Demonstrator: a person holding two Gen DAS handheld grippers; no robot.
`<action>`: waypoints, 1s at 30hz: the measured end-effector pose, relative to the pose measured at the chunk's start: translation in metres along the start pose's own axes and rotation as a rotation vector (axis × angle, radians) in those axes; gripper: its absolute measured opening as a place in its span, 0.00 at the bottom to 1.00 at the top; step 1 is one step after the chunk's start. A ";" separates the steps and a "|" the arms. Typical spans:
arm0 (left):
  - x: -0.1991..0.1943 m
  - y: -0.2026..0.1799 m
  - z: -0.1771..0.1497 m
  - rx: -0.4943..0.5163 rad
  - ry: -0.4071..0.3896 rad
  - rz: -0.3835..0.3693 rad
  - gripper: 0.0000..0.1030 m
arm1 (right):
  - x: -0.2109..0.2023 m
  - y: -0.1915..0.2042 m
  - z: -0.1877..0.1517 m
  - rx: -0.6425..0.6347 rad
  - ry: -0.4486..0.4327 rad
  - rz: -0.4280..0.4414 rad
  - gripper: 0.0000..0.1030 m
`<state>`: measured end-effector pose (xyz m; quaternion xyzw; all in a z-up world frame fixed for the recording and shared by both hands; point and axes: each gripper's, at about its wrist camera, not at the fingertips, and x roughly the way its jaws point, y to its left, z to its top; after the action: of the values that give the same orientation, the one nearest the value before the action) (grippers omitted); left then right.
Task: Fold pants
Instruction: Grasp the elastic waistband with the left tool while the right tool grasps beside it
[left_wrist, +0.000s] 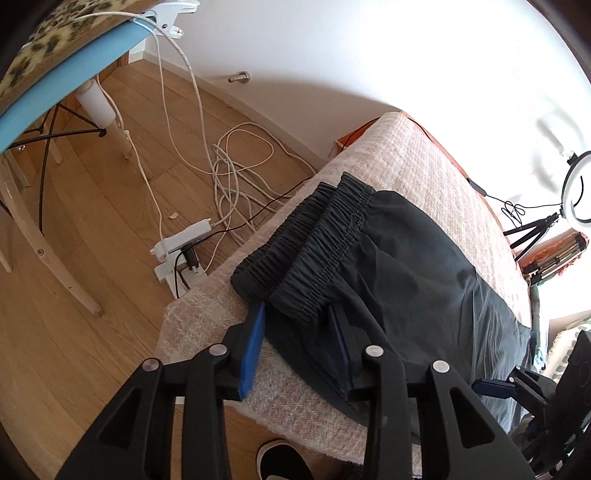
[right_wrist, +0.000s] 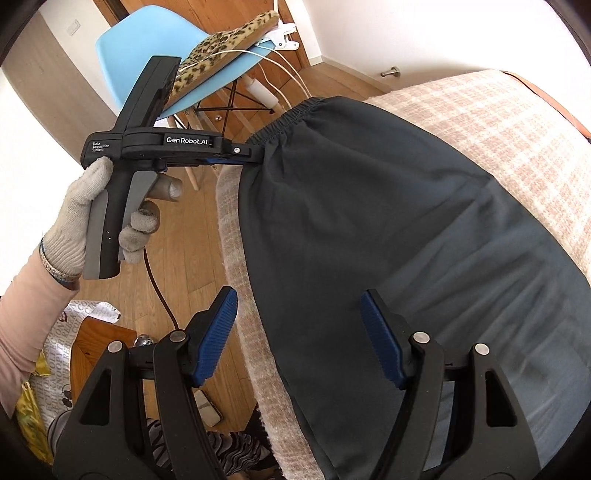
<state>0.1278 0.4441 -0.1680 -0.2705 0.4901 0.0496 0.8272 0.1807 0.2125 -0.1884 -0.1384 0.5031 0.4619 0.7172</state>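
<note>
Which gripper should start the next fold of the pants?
Probably left. The left gripper already straddles the pants edge beside the waistband. The right gripper is open above flat cloth, gripping nothing.

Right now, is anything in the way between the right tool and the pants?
Nothing visible. The right tool hangs open directly over the pants, with only air between its pads and the fabric.
</note>
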 end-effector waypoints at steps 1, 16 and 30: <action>0.001 -0.003 0.000 0.015 0.004 -0.008 0.53 | 0.003 0.002 0.003 -0.003 0.003 -0.008 0.70; 0.010 0.017 -0.004 -0.112 -0.104 -0.013 0.71 | 0.020 0.017 -0.004 -0.109 0.045 -0.101 0.70; -0.002 -0.008 -0.005 0.041 -0.264 -0.048 0.18 | 0.006 -0.010 0.006 0.031 0.031 -0.024 0.70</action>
<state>0.1255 0.4352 -0.1650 -0.2565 0.3710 0.0550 0.8908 0.1932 0.2143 -0.1933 -0.1405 0.5196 0.4432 0.7168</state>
